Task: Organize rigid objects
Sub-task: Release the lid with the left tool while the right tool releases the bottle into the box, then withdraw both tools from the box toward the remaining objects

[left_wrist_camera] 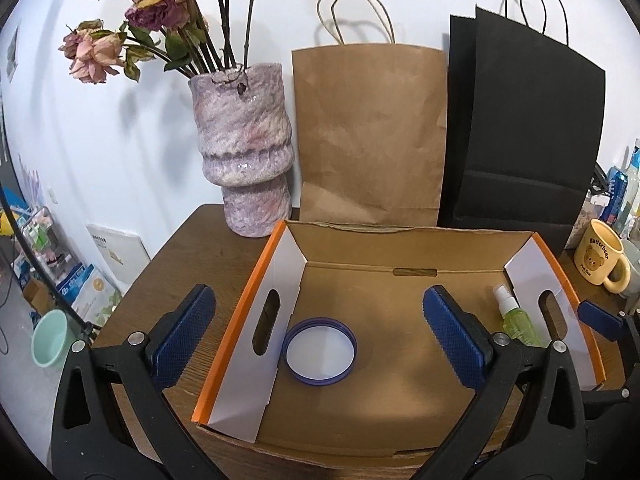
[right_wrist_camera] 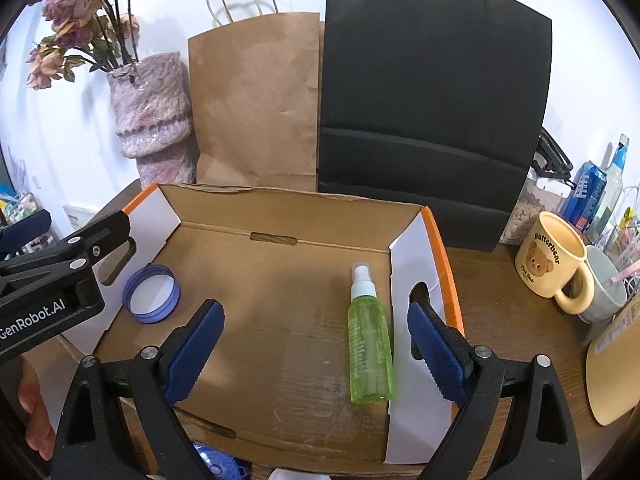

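Observation:
An open cardboard box (left_wrist_camera: 360, 420) with orange-edged white side flaps sits on the brown table; it also shows in the right wrist view (right_wrist_camera: 280, 340). A blue-rimmed round lid (left_wrist_camera: 319, 353) lies at its left side and shows in the right wrist view (right_wrist_camera: 151, 294). A green spray bottle (right_wrist_camera: 370, 340) lies at its right side and shows in the left wrist view (left_wrist_camera: 516, 318). My left gripper (left_wrist_camera: 318, 332) is open and empty above the lid. My right gripper (right_wrist_camera: 316, 344) is open and empty over the box floor, left of the bottle.
A purple vase (left_wrist_camera: 244, 148) of dried flowers, a brown paper bag (left_wrist_camera: 372, 136) and a black paper bag (left_wrist_camera: 524, 136) stand behind the box. A yellow bear mug (right_wrist_camera: 554, 260), cans and bottles sit at the right. A blue object (right_wrist_camera: 216, 460) lies below the box's front edge.

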A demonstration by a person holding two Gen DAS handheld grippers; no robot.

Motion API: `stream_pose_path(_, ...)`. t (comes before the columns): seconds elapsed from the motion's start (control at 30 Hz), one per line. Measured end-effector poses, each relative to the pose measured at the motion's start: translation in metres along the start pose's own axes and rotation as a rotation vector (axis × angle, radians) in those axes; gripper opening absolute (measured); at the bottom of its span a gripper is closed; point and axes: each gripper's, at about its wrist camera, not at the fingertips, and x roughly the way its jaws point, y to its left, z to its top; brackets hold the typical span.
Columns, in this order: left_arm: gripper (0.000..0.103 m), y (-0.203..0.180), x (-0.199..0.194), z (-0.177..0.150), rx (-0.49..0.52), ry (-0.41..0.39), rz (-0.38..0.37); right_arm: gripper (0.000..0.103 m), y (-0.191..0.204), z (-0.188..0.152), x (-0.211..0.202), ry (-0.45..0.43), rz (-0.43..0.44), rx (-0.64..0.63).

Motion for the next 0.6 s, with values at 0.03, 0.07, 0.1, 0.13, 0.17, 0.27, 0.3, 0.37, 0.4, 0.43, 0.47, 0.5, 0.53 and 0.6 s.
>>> stream_pose_path(0.03,0.103,0.0,-0.002,0.0,0.002,-0.004,-0.001,0.096,0.001,0.0,-0.002,-0.003,0.001,-0.002)
stream_pose_path(0.07,0.103,0.0,-0.004,0.0,0.005,-0.007,-0.002,0.096,0.001,-0.001,-0.004,-0.006,0.002,-0.004)
stream_pose_path(0.1,0.103,0.0,-0.006,-0.001,0.007,-0.011,-0.003,0.096,0.002,-0.001,-0.005,-0.01,0.003,-0.006)
stream_pose_path(0.13,0.103,0.0,-0.008,-0.001,0.007,-0.013,-0.004,0.096,0.003,-0.002,-0.008,-0.014,0.004,-0.008)
stream_pose_path(0.17,0.103,0.0,-0.01,-0.001,0.007,-0.016,-0.005,0.096,0.003,-0.002,-0.009,-0.017,0.004,-0.009)
stream_pose_path(0.27,0.103,0.001,-0.016,-0.003,0.008,-0.025,-0.009,0.096,0.005,-0.004,-0.016,-0.029,0.006,-0.013)
stream_pose_path(0.3,0.103,0.001,-0.018,-0.003,0.008,-0.028,-0.01,0.096,0.005,-0.004,-0.018,-0.033,0.006,-0.013)
stream_pose_path(0.37,0.103,0.002,-0.022,-0.004,0.009,-0.034,-0.011,0.096,0.005,-0.006,-0.022,-0.039,0.008,-0.014)
stream_pose_path(0.4,0.103,0.002,-0.025,-0.005,0.01,-0.038,-0.012,0.096,0.005,-0.007,-0.024,-0.041,0.007,-0.015)
stream_pose_path(0.43,0.103,0.003,-0.027,-0.006,0.01,-0.04,-0.013,0.096,0.005,-0.008,-0.026,-0.043,0.008,-0.015)
stream_pose_path(0.47,0.103,0.003,-0.029,-0.007,0.01,-0.042,-0.014,0.096,0.005,-0.009,-0.028,-0.045,0.008,-0.015)
stream_pose_path(0.5,0.103,0.004,-0.031,-0.007,0.009,-0.044,-0.016,0.096,0.006,-0.01,-0.03,-0.048,0.008,-0.016)
stream_pose_path(0.53,0.103,0.005,-0.034,-0.008,0.008,-0.046,-0.018,0.096,0.006,-0.012,-0.033,-0.05,0.007,-0.017)
stream_pose_path(0.6,0.103,0.006,-0.038,-0.01,0.007,-0.05,-0.02,0.096,0.006,-0.015,-0.037,-0.054,0.007,-0.018)
